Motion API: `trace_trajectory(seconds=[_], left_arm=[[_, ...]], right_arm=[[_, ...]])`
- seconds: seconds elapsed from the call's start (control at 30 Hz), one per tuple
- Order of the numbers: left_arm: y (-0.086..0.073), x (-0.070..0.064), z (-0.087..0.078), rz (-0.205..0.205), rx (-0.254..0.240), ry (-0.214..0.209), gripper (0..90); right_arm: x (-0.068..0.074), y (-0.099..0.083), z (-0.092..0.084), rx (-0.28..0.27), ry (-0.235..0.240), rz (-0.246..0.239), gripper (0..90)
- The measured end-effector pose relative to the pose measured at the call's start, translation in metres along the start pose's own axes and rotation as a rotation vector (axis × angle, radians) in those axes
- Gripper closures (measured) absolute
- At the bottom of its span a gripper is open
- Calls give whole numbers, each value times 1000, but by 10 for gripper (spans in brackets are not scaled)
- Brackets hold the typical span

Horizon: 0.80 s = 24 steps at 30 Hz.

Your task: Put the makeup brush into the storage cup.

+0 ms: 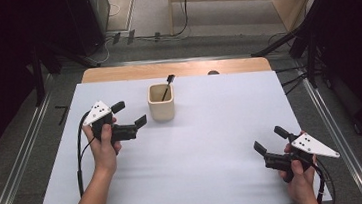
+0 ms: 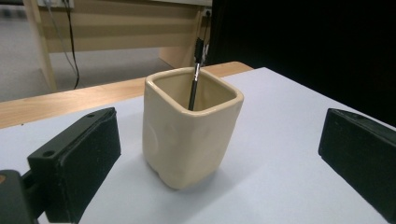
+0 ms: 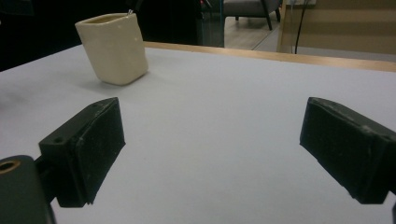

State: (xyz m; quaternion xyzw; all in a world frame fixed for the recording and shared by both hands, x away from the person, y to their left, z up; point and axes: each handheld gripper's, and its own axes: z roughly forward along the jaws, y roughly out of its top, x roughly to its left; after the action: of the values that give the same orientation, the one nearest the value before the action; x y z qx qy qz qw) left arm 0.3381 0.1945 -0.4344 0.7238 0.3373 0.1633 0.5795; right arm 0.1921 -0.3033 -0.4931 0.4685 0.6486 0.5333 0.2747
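A cream square ceramic cup (image 1: 161,103) stands upright on the white table sheet (image 1: 198,145), toward the back middle. A thin black brush (image 1: 168,84) leans inside it, its head sticking out past the rim. My left gripper (image 1: 130,113) is open just left of the cup, jaws pointing at it with nothing between them. In the left gripper view the cup (image 2: 189,126) sits close ahead between the jaws, with the brush (image 2: 195,77) standing in it. My right gripper (image 1: 269,140) is open near the front right, empty; its view has the cup (image 3: 113,47) far off at upper left.
The sheet covers a wooden table whose bare strip (image 1: 176,69) runs along the back edge. Metal rails (image 1: 21,157) flank the table on both sides. Cables and dark stands lie on the floor behind. The sheet's centre and front are bare.
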Motion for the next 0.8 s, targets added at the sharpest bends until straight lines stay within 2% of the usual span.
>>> trace_trajectory(seconds=[0.43, 0.8], left_arm=[[-10, 0, -21, -5, -10, 3, 0], [-25, 2, -38, -23, -7, 25, 0]], right_arm=[[1, 0, 1, 0, 1, -3, 68], [1, -1, 1, 2, 2, -1, 68]])
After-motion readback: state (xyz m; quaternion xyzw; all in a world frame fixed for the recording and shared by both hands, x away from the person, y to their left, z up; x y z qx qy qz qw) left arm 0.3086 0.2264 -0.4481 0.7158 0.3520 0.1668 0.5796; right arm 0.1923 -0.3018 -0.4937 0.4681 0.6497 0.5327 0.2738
